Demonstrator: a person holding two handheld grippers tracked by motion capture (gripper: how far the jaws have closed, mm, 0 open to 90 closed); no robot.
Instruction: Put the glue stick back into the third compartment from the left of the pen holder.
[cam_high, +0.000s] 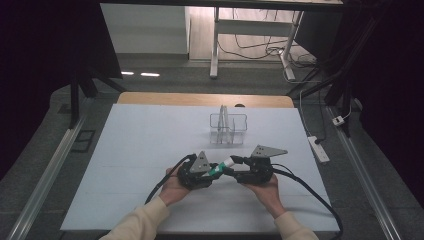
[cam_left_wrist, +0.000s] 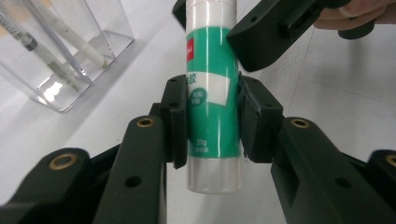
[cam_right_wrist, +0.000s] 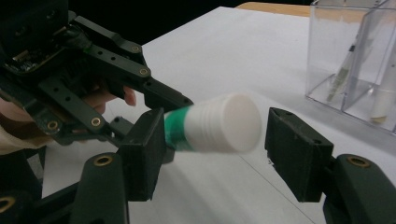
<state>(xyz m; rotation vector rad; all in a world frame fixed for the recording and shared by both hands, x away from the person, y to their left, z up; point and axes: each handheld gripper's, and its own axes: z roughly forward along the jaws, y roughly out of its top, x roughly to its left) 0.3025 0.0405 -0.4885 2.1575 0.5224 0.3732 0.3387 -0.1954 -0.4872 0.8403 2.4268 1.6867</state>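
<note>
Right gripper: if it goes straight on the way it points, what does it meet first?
Probably the white cap of the glue stick, already between its open jaws; the left gripper clamps the tube.

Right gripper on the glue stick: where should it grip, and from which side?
Probably the white ridged cap. The left gripper already clamps the glue stick on its green body, leaving the cap end pointing at the right gripper. Come in along the stick's axis from the cap end, open jaws either side of the round cap.

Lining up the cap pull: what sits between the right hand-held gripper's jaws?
The glue stick's white cap, not yet clamped, in the right gripper view; the left hand-held gripper holds the body.
</note>
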